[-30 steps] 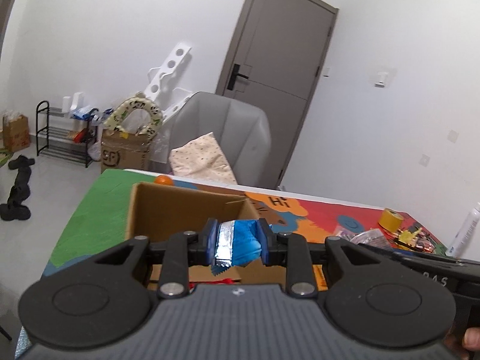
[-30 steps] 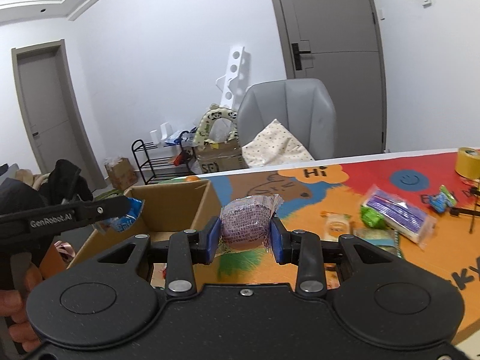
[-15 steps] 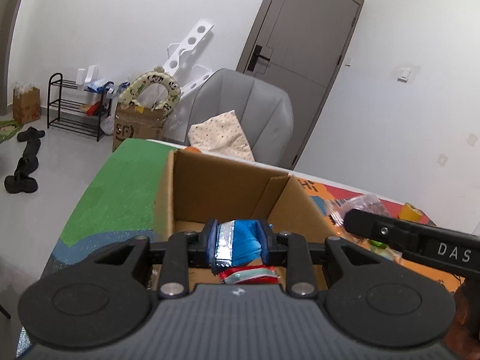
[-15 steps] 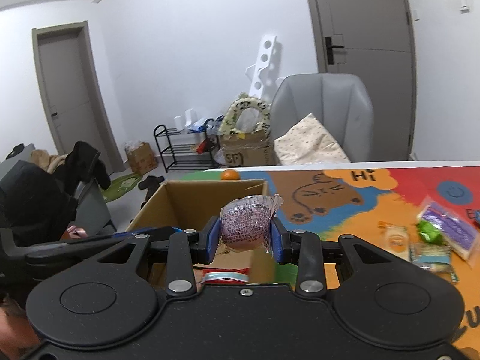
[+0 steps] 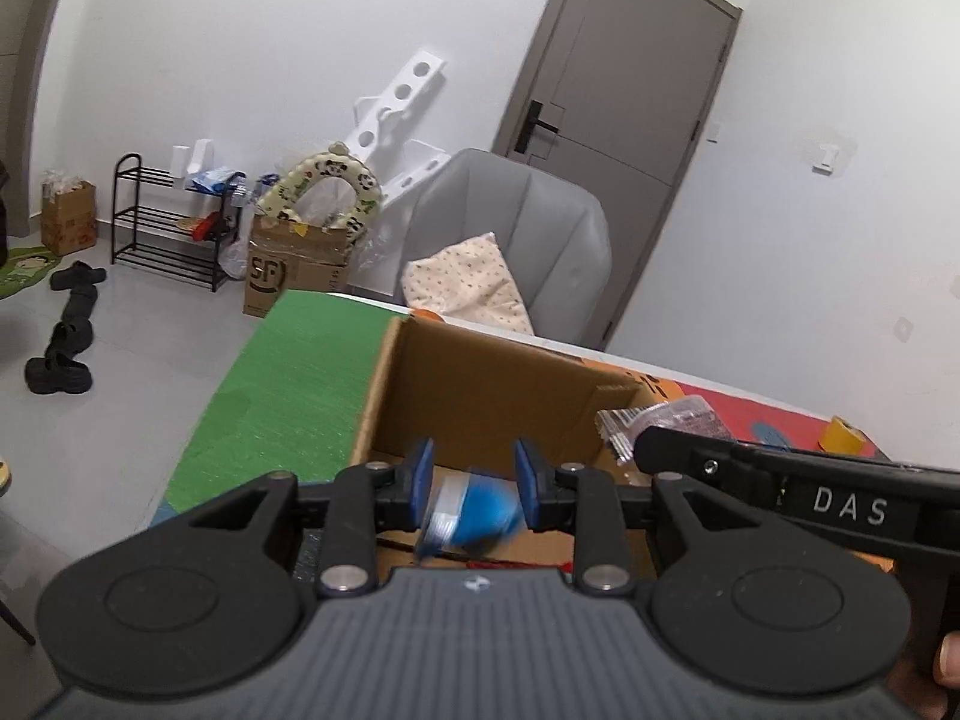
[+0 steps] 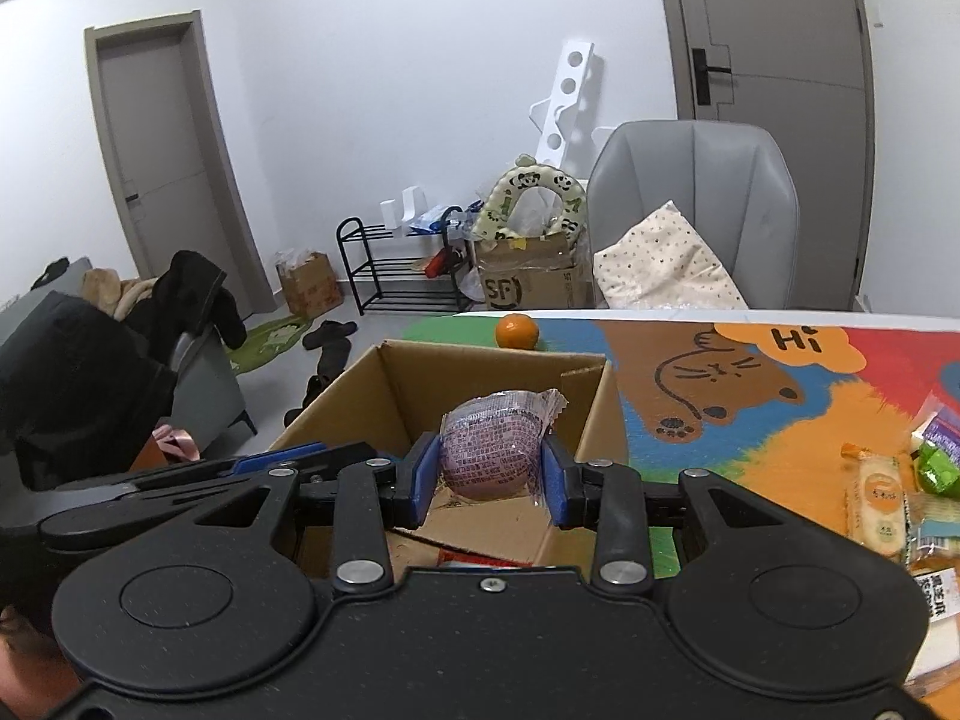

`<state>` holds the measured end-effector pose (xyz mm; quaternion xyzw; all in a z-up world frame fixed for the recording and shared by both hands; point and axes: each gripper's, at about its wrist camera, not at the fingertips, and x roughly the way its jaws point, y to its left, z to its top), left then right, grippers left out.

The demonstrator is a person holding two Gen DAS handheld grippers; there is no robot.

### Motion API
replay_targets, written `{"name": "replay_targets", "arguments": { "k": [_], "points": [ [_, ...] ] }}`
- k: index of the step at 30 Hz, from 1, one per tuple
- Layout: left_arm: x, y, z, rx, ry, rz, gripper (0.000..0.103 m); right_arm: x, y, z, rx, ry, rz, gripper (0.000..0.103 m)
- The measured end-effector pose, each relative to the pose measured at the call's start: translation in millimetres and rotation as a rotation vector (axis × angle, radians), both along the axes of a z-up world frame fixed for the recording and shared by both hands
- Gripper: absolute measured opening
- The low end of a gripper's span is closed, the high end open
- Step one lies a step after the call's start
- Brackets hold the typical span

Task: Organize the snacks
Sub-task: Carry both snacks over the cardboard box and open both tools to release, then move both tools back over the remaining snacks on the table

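Fingers of my left gripper (image 5: pixel 470 483) stood apart over the box (image 5: pixel 480 396), the blurred blue packet (image 5: pixel 474 513) loose between them. My right gripper (image 6: pixel 488 476) clamped the pink snack (image 6: pixel 492 450) above the box.

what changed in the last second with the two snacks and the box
The left gripper opened its jaws and let go of the blue snack packet, which now shows blurred below them, dropping into the cardboard box. Both grippers moved in over the box. The right gripper stays shut on the pink wrapped snack, and the orange sits where it was behind the box.
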<state>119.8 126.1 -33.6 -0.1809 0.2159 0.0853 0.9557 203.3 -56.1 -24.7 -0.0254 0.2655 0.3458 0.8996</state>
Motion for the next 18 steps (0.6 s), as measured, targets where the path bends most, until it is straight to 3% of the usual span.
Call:
{"name": "replay_targets", "arguments": {
  "k": [3,5,6,8,11,18],
  "points": [
    [-4.1,-0.3,4.2,0.024,-0.004,0.043,0.039,3.5,-2.6,0.9,0.012,0.008,-0.011,0.041],
    [-5.0,-0.6,7.6,0.005,-0.009,0.033,0.054,1.3,-6.8,2.4,0.018,-0.006,-0.027,0.044],
    [-5.9,-2.0,9.1,-0.006,-0.015,0.022,0.055,0.3,-9.4,3.6,0.022,-0.008,-0.029,0.045],
    [-5.4,-7.6,12.2,-0.008,-0.016,0.009,0.074,-2.5,-15.8,6.6,0.037,-0.005,-0.032,0.047],
    [-5.0,-20.4,19.2,0.041,-0.018,0.019,0.084,-5.1,-25.3,10.1,0.046,-0.015,-0.052,0.051],
    [-1.8,-41.6,25.0,0.054,-0.004,0.003,0.092,-7.4,-68.0,10.4,0.077,0.005,-0.117,0.064]
  ]
}}
